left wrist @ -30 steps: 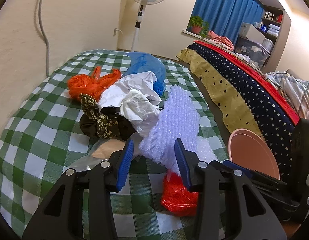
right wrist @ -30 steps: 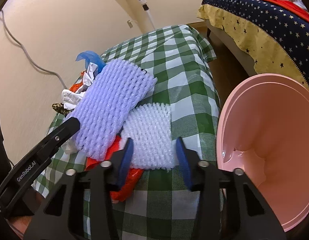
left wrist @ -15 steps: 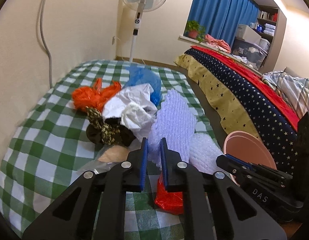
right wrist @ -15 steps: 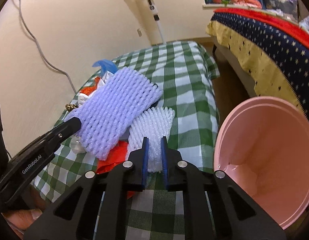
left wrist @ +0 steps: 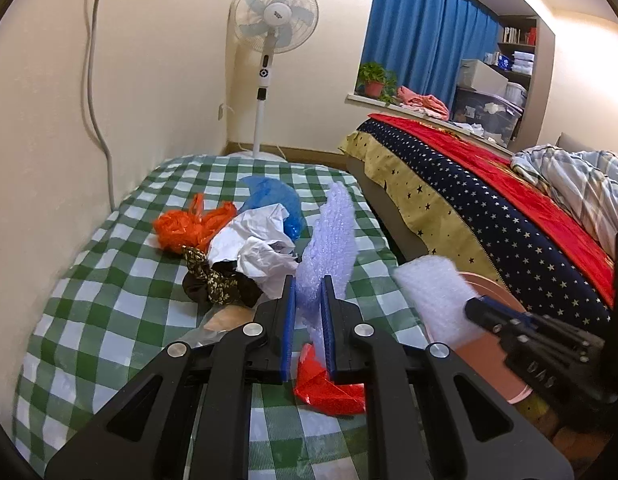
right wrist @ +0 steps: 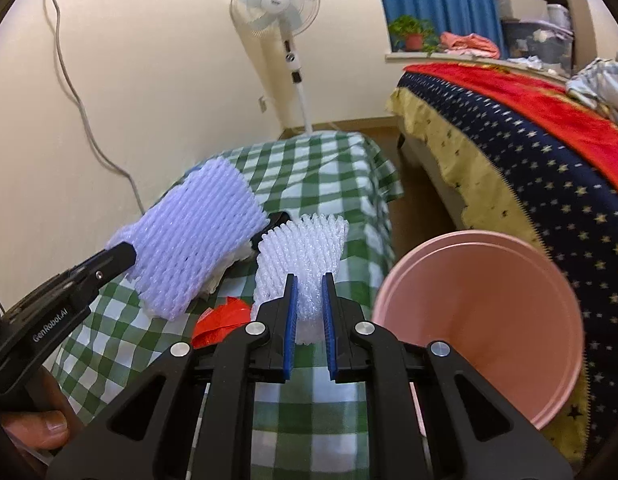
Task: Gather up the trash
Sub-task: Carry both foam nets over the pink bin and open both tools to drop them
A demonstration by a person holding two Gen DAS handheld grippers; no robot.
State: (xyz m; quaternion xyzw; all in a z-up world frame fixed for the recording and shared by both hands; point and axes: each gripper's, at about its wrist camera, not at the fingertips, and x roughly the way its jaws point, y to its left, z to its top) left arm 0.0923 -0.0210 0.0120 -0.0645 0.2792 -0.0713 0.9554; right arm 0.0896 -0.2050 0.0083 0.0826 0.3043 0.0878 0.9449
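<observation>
My left gripper is shut on a lilac foam net sleeve and holds it lifted above the green checked table. The sleeve also shows in the right wrist view. My right gripper is shut on a white foam net sleeve, raised beside the pink bin. That white sleeve and the bin's rim show in the left wrist view. On the table lie a red plastic scrap, an orange bag, crumpled white paper, a blue bag and a dark patterned cloth.
A standing fan is beyond the table's far end. A bed with a star-patterned cover runs along the right, with a floor gap between it and the table. A cable hangs down the left wall.
Both grippers closed, each on a foam sleeve, and lifted them off the table. The white sleeve has moved right, toward the pink bin. The red scrap is now uncovered.
</observation>
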